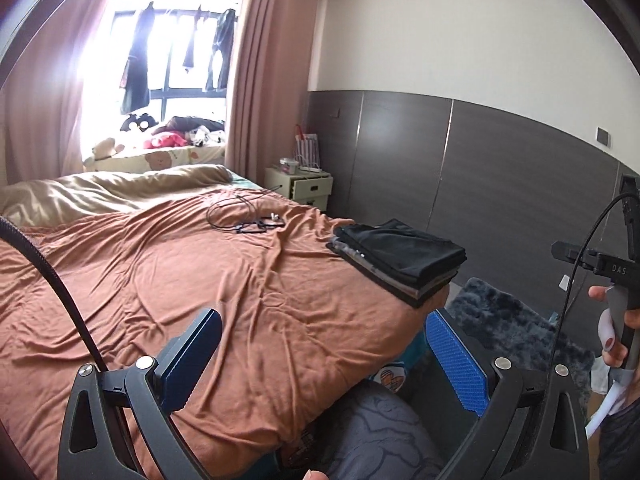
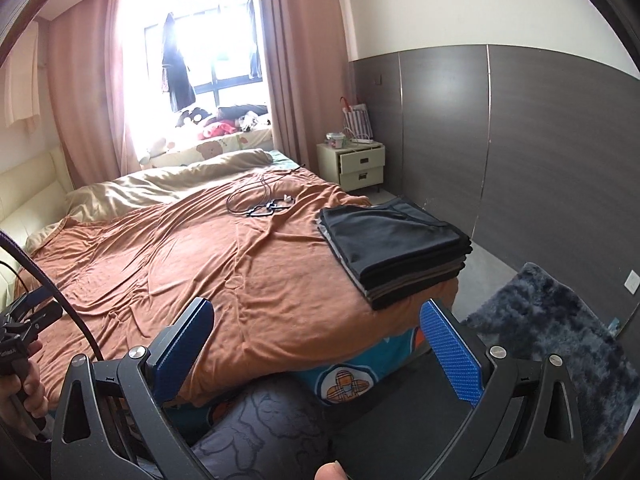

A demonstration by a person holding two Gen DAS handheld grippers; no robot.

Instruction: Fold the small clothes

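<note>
A stack of folded dark clothes [image 1: 400, 260] [image 2: 394, 246] rests on the near right corner of the bed, black pieces on top and grey ones below. My left gripper [image 1: 324, 320] hovers open above the orange bedspread [image 1: 180, 280], short of the stack, with nothing between its blue pads [image 1: 456, 360]. My right gripper [image 2: 316, 312] is also open and empty, held over the bed's front edge just before the stack. A hand holds the right gripper's handle [image 1: 616, 312] at the right edge of the left wrist view.
Black cables and a small white item [image 2: 264, 204] lie mid-bed. A beige blanket [image 2: 168, 184] is bunched at the head. A bedside cabinet [image 2: 360, 164] stands by the dark wall panels. A shaggy dark rug [image 2: 560, 340] covers the floor to the right. A person's knee in patterned trousers [image 2: 272, 432] is below.
</note>
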